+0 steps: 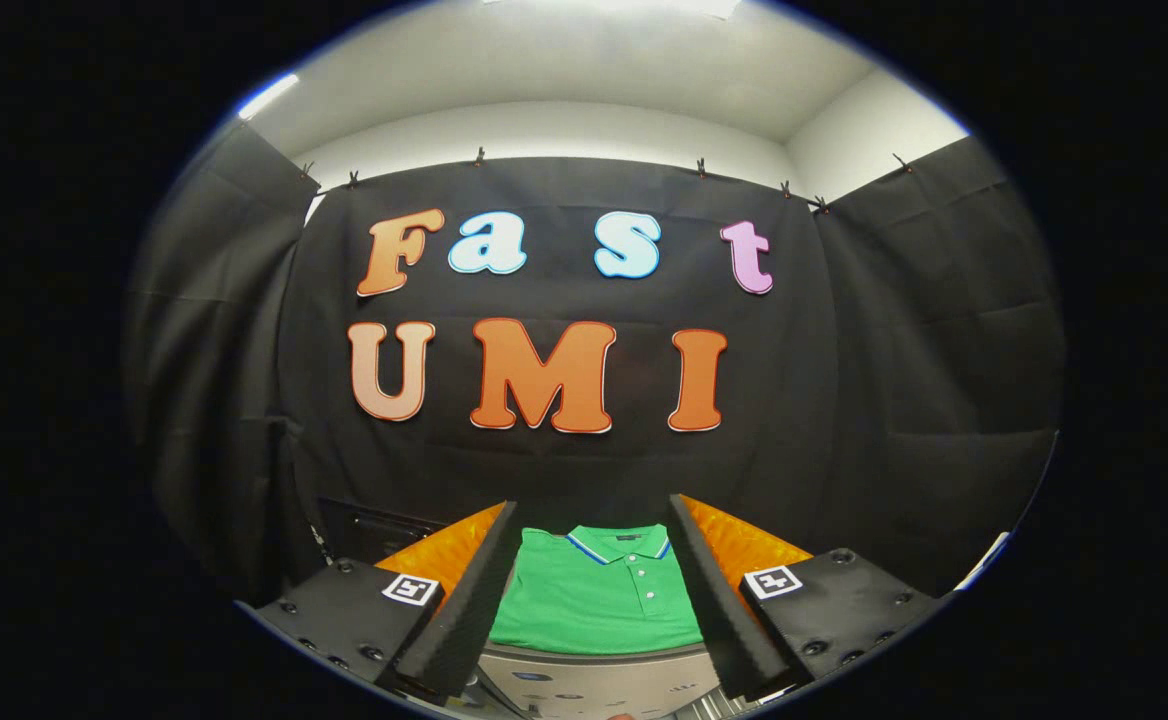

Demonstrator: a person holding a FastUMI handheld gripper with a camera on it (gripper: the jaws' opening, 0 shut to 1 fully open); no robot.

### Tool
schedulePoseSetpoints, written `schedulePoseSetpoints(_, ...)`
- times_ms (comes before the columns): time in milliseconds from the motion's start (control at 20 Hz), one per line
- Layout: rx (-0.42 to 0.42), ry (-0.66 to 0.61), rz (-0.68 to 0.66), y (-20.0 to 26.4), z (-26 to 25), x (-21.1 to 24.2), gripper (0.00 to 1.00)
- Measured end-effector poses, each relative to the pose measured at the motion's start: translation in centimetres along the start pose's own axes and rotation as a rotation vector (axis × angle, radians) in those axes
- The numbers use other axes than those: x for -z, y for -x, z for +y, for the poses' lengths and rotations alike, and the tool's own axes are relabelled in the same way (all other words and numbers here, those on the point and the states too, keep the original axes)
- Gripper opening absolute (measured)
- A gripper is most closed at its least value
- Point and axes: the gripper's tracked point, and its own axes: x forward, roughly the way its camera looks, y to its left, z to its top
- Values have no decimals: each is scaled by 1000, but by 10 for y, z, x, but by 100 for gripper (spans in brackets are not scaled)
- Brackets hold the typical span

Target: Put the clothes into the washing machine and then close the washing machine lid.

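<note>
Matt knit cloth polo shirt; ribbed foam-like fingers spread apart.

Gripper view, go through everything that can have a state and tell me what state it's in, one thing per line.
Tongs: open, fingers spread wide, gripping nothing.
Green polo shirt: lying flat, collar away from the tongs, placket buttoned, seen through the gap between the fingers, touched by neither.
Washing machine: a pale panel shows just below the shirt; whether the lid is open or shut cannot be told.
</note>
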Motion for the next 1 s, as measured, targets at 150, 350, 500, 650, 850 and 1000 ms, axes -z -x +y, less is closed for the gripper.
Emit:
schedulePoseSetpoints(150,-1,14,36,-32,-15,17,95)
schedulePoseSetpoints(350,-21,-16,71,-78,-32,41,95)
schedulePoseSetpoints(500,-19,-2,117,-110,-45,65,96)
schedulePoseSetpoints(650,-36,-14,196,-138,-50,98,96)
schedulePoseSetpoints(850,-45,-28,315,-171,-55,143,96)
schedulePoseSetpoints(1000,-45,-61,393,-187,-59,173,96)
